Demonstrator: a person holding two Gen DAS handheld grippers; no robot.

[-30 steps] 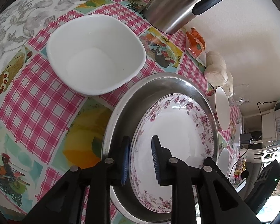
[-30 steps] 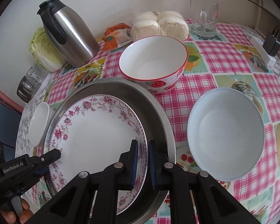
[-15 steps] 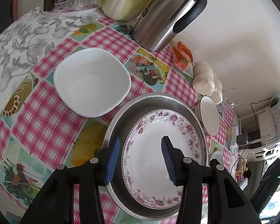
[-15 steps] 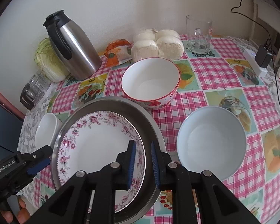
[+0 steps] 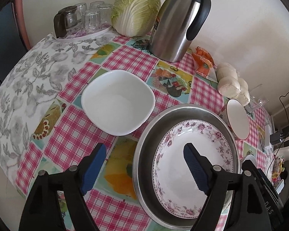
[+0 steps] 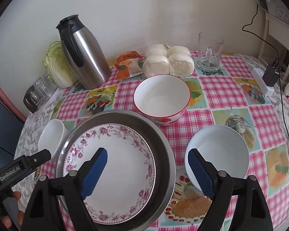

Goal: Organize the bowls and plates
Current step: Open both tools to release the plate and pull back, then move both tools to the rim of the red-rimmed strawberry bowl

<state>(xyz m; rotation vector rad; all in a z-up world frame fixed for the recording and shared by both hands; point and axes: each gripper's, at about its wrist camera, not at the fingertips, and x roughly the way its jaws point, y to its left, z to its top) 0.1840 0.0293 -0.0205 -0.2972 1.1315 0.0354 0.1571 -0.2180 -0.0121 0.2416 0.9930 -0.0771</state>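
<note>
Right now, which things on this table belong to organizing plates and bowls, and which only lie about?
Belong: floral-rimmed white plate, round steel basin, square white bowl, strawberry-patterned bowl, pale blue bowl.
Lying about: steel thermos jug, cabbage, white buns, glass mug.

A round white plate with a pink floral rim (image 6: 113, 154) lies flat and empty inside a wide, shallow stainless-steel basin (image 6: 161, 144) on the checked worktop (image 6: 221, 90). A square-cornered white bowl (image 5: 117, 102) sits upright just beside the basin on its left, and a white bowl with a red rim and strawberry print (image 6: 161, 96) stands touching the basin's far edge. A plain pale-blue round bowl (image 6: 219, 150) rests upright just to the basin's right; all three are empty
</note>
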